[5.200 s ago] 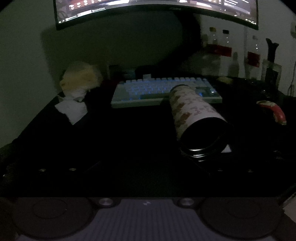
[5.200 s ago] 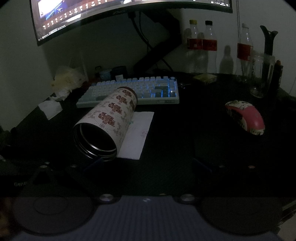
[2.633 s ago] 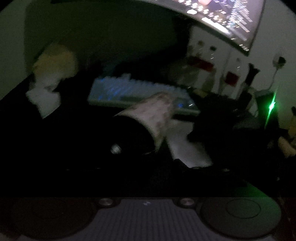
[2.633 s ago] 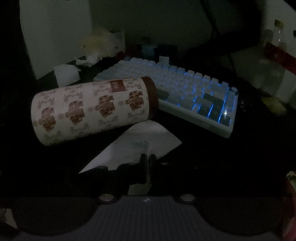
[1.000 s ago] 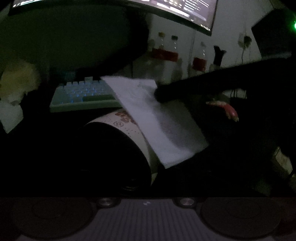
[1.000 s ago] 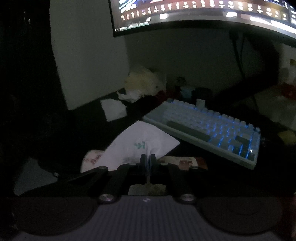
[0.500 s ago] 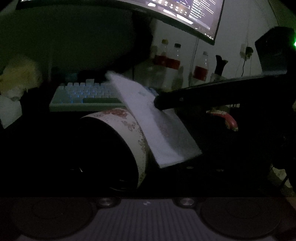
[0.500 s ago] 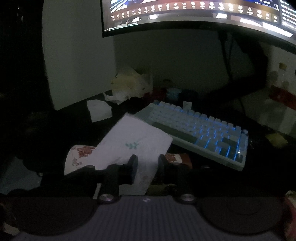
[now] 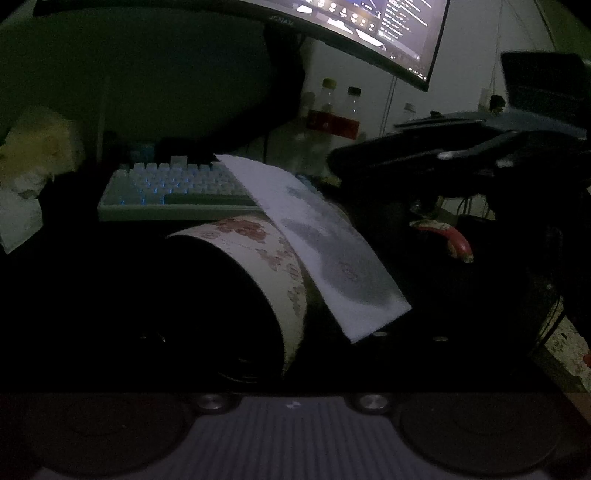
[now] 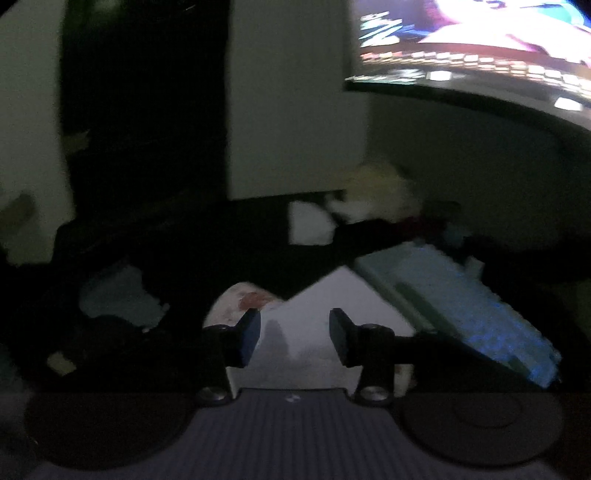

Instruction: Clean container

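The container, a round tin with a red flower print, lies on its side with its dark open mouth toward my left gripper. The left jaws are opening. Its right finger stands clear of the tin's rim, and the other finger is lost in the dark. A white tissue is draped over the tin. My right gripper reaches in from the right, above the tissue. In the right wrist view the right gripper has its jaws opening, over the tissue and the tin, without pressing either.
A backlit keyboard lies behind the tin under a curved monitor. Bottles stand at the back. Crumpled tissues sit at the far left and a pink mouse at the right. The desk is dark.
My right gripper went from shut on the tissue to open, and the tissue now rests on the tin. The right wrist view has rolled and swung left. The tin has barely shifted.
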{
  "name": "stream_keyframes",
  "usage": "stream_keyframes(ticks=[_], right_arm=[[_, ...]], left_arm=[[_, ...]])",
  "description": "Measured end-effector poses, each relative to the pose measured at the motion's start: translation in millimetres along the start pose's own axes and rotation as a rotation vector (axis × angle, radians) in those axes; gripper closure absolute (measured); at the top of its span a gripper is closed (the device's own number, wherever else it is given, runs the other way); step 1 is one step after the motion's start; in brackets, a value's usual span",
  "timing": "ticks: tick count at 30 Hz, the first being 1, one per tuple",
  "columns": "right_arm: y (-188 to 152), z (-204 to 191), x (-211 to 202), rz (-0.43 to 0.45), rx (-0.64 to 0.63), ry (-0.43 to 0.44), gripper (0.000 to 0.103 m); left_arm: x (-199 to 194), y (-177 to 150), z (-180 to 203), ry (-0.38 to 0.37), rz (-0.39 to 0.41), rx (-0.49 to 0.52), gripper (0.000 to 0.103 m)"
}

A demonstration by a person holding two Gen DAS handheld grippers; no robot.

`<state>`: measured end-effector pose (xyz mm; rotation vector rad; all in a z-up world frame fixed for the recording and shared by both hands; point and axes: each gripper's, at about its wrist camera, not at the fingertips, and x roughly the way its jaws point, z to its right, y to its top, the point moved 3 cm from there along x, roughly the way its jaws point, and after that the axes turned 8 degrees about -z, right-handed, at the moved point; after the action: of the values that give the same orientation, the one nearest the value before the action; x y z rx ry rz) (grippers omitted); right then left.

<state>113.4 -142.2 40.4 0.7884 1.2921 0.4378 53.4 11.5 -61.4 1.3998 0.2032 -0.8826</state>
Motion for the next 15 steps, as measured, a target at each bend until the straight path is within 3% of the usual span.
stream_keyframes(ticks=[2, 6, 11, 15], right_arm=[[2, 0, 10, -0.033, -0.037, -0.013, 0.058], [0, 11, 27, -0.083, -0.033, 0.05, 0.054], [0, 17, 33, -0.065, -0.014, 0.042, 0.052], [-4, 21, 35, -0.028, 0.185, -0.02, 0.05]], left_arm=[[0, 0, 1, 0.006, 0.001, 0.007, 0.05], [1, -1, 2, 0.014, -0.001, 0.022, 0.05], [1, -2, 2, 0.017, 0.003, 0.028, 0.05], [1, -2, 5, 0.038, 0.013, 0.043, 0.048]])
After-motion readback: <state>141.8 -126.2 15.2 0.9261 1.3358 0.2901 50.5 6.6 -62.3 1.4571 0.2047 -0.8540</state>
